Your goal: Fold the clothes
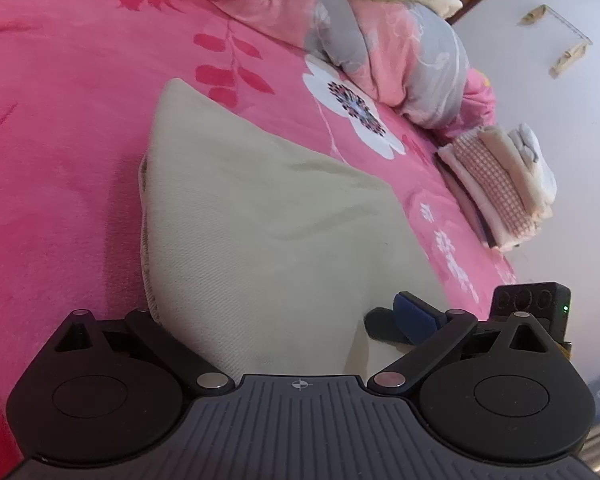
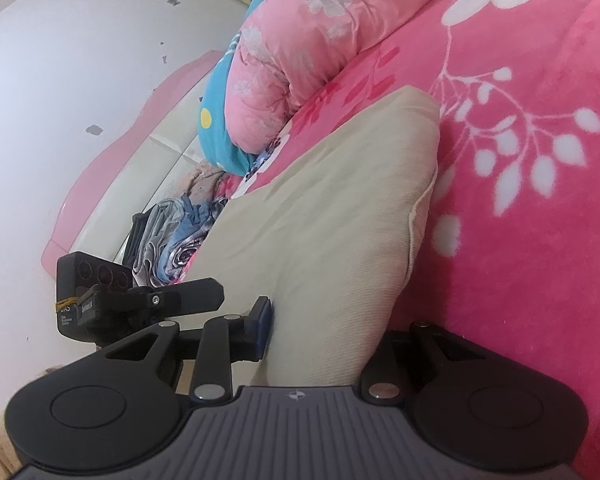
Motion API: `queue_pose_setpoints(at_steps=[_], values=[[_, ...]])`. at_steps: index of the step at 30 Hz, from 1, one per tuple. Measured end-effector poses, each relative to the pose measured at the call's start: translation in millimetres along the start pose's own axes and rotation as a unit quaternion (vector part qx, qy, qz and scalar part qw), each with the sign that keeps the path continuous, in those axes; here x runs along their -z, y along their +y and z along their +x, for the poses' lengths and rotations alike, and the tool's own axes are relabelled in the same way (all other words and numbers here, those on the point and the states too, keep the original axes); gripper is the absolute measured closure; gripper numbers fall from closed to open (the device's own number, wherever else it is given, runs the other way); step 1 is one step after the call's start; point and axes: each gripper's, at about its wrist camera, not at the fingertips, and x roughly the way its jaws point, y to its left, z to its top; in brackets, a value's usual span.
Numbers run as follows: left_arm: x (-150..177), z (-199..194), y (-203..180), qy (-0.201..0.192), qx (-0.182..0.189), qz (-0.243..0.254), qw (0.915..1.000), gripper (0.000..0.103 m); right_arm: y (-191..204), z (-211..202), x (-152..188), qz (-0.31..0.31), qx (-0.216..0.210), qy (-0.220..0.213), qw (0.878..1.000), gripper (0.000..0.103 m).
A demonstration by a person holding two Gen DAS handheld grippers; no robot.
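Beige folded cloth [image 1: 260,220] fills the frame's centre on our pink bed [image 1: 60,120]; both our left gripper [image 1: 284,320] and right gripper [image 2: 324,320] have jaws clamped on its near edge.

A plain beige garment [image 1: 268,216] is seen on a pink blanket [image 1: 60,120] printed with white flowers; a pink-checked stack [image 1: 496,184] is seen beside.

The left hand-held gripper [image 1: 284,320] is pointing downward with its fingers spread wide; its right blue pad [image 1: 414,316] is showing, while the left fingertip is lying hidden. The right hand-held gripper [image 2: 332,320] is tilting more gently downward, its jaws standing partly closed, with only the left blue pad [image 2: 265,320] visible.
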Motion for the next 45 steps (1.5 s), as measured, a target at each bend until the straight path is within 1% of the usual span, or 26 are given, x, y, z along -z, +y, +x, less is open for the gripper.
queue_pose_setpoints(at_steps=[4,16,21,25,28,30,35,37,42,45], values=[[-1.6,0.8,-2.3,0.003,-0.007,0.001,1.0,0.004,0.2,-0.1,-0.3,-0.004,0.0,0.0,1.0,0.078],[-0.9,-0.4,2.3,0.004,0.012,-0.005,0.9999,0.003,-0.6,-1.2,0.1,0.002,0.004,0.001,1.0,0.077],[-0.9,-2.3,1.8,0.003,0.019,-0.007,0.9998,0.003,2.0,-2.3,2.4,0.002,0.008,-0.012,1.0,0.076],[-3.2,-2.7,-3.1,0.005,0.015,-0.023,0.9996,0.003,7.7,-6.6,4.1,-0.016,0.011,-0.022,1.0,0.076],[-5.5,-2.8,-8.3,0.013,0.025,-0.043,0.9987,0.004,7.5,-12.5,3.4,-0.013,0.007,-0.027,1.0,0.077],[-5.1,-1.3,-15.2,0.021,0.04,-0.051,0.9977,0.004,6.8,-20.5,1.5,-0.01,0.002,-0.032,0.999,0.077],[-4.6,12.9,-48.9,0.044,0.06,-0.029,0.9968,0.004,8.3,-51.8,-4.8,-0.02,0.002,-0.054,0.998,0.078],[-4.7,22.0,-62.1,0.055,0.071,-0.028,0.9955,0.004,8.9,-66.8,-5.5,-0.029,0.013,-0.063,0.998,0.078],[-4.4,43.5,-97.1,0.078,0.105,0.008,0.9914,0.004,9.0,-108.8,-3.3,-0.023,0.051,-0.087,0.995,0.078],[-1.9,53.9,-109.5,0.087,0.126,0.022,0.988,0.004,11.5,-131.3,-0.3,-0.022,0.078,-0.104,0.991,0.078]])
